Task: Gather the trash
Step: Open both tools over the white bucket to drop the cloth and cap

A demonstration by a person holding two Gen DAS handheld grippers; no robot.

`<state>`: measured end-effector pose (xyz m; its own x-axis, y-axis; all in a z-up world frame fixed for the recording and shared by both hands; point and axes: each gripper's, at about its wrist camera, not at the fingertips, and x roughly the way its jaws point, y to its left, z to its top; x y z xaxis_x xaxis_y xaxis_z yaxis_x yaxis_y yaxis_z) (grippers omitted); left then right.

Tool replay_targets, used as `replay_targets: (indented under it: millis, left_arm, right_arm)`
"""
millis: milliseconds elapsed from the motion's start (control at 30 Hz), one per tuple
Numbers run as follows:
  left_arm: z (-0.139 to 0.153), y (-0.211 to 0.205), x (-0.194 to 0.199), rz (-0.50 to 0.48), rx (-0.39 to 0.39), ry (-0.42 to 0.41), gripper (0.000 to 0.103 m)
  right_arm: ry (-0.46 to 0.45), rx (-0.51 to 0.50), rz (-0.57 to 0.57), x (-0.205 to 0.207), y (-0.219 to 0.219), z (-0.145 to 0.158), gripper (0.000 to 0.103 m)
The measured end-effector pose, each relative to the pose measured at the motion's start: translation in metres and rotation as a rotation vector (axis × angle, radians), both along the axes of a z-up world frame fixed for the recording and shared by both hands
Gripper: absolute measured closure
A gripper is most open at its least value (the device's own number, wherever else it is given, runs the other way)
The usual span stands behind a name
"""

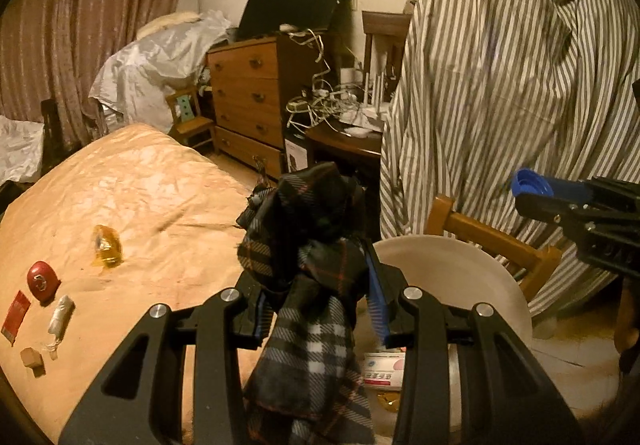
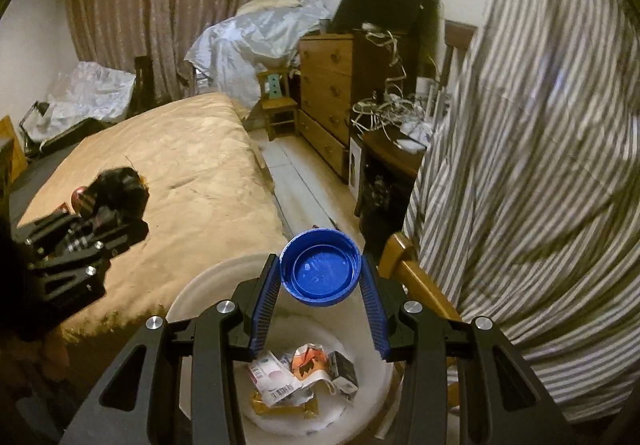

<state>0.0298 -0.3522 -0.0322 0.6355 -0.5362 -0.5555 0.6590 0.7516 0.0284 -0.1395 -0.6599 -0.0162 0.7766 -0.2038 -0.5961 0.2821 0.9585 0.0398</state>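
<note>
Right hand-held gripper (image 2: 320, 281) pinching blue cap (image 2: 320, 271), hovering over white bin (image 2: 208, 277) by bed's foot corner; left hand-held gripper (image 1: 316, 285) clamping plaid cloth (image 1: 308, 309), trailing bedside.

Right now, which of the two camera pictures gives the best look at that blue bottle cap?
The right wrist view: the blue cap sits centred and close, open side facing the camera, clamped between the right gripper and its fingers, above the white bin. The left wrist view shows the cap only small, side-on, at its right edge.
</note>
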Motion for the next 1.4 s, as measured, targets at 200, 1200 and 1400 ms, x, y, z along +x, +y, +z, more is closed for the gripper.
replay_targets:
  millis: [200, 1200, 1400]
  left_arm:
    - [-0.015, -0.031, 0.004, -0.096, 0.092, 0.083, 0.064]
    - [-0.05, -0.053, 0.018, -0.202, 0.197, 0.25, 0.061]
    - [-0.049, -0.052, 0.019, -0.179, 0.2, 0.22, 0.03]
  right_arm:
    - [0.132, 0.133, 0.044, 0.026, -0.032, -0.025, 0.061]
    - [0.26, 0.208, 0.091, 0.046, -0.019, -0.063, 0.061]
    - [0.229, 0.224, 0.089, 0.046, -0.02, -0.057, 0.042]
